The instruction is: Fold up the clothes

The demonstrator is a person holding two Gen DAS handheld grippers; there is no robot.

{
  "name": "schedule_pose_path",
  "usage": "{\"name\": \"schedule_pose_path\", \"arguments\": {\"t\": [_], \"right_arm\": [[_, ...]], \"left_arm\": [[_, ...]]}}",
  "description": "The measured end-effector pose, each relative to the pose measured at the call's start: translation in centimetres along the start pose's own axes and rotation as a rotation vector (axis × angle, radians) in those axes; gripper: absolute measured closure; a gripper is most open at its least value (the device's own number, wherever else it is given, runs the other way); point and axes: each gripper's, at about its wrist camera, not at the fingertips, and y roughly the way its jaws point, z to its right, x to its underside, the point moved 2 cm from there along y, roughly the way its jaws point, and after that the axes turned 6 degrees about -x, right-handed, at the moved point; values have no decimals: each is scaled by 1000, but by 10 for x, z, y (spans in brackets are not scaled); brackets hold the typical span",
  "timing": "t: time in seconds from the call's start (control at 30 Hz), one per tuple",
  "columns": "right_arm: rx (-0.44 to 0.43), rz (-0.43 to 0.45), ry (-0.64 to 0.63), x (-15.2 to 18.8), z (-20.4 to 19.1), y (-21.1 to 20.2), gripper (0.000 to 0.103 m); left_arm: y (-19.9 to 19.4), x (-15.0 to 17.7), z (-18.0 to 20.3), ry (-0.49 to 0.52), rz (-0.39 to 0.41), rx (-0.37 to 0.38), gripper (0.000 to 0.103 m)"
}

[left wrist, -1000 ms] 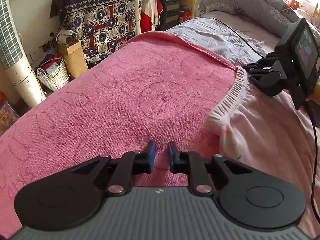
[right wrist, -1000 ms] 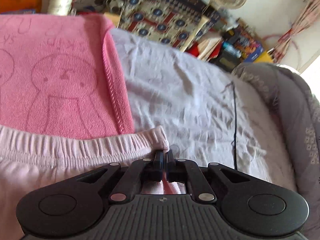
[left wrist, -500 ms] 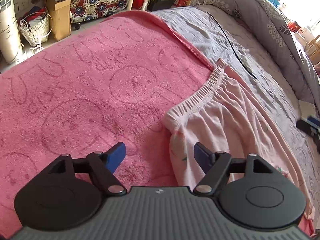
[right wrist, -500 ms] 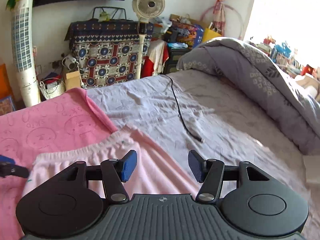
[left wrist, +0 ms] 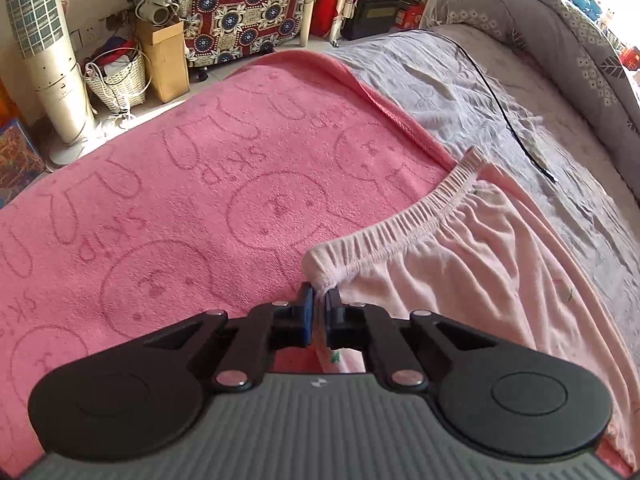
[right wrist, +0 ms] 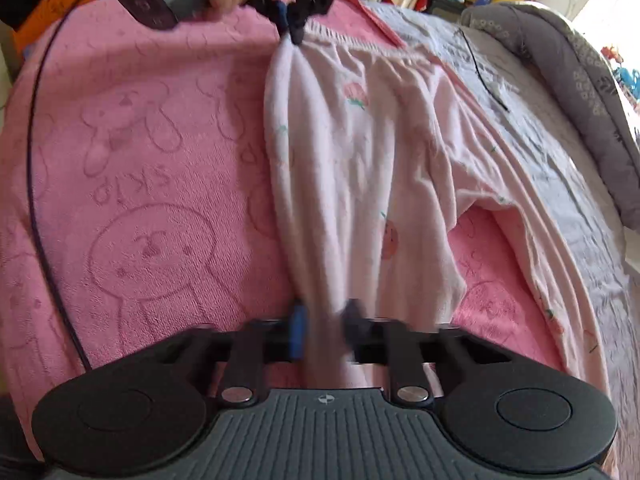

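Pale pink pajama pants (left wrist: 460, 264) with an elastic waistband lie on a pink towel (left wrist: 200, 200) spread over the bed. My left gripper (left wrist: 319, 312) is shut on the near corner of the waistband. In the right wrist view the left gripper (right wrist: 290, 34) pinches that waistband corner at the top. The pants (right wrist: 360, 168) stretch down toward my right gripper (right wrist: 322, 320). Its jaws stand partly closed around bunched leg fabric; the image is blurred there.
A grey sheet (left wrist: 500, 120) with a black cable (left wrist: 508, 120) covers the bed to the right. A grey quilt (left wrist: 580, 40) is piled along the far right. Beyond the bed foot stand a tower fan (left wrist: 44, 60), a basket (left wrist: 116, 80) and a cardboard box (left wrist: 166, 60).
My left gripper closed on the waistband corner after being open. My right gripper let go of the far waistband corner, moved to the leg end and is closing on fabric.
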Motion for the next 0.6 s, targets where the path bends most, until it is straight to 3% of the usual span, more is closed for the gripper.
{"name": "schedule_pose_path", "arguments": {"t": [0.07, 0.17, 0.27, 0.37, 0.4, 0.43, 0.5, 0.6], "right_arm": [[-11, 46, 46, -6, 3, -16, 97], [-103, 123, 124, -9, 1, -44, 96], [-189, 60, 113, -6, -14, -25, 93], [-218, 39, 151, -1, -20, -8, 86], [-225, 46, 185, 0, -17, -12, 84], [-233, 52, 225, 0, -12, -18, 76], [-238, 95, 342, 10, 2, -37, 62], [-155, 127, 496, 42, 28, -69, 61]], "left_arm": [[-13, -6, -12, -15, 29, -4, 99], [-16, -4, -24, 31, 39, -52, 98], [15, 9, -29, 107, -41, -132, 90], [20, 16, -17, 238, -18, -180, 84], [18, 15, -12, 283, -8, -194, 79], [16, 13, -11, 297, 1, -195, 70], [16, 7, -20, 255, -10, -183, 55], [23, -1, -43, 144, -55, -132, 45]]}}
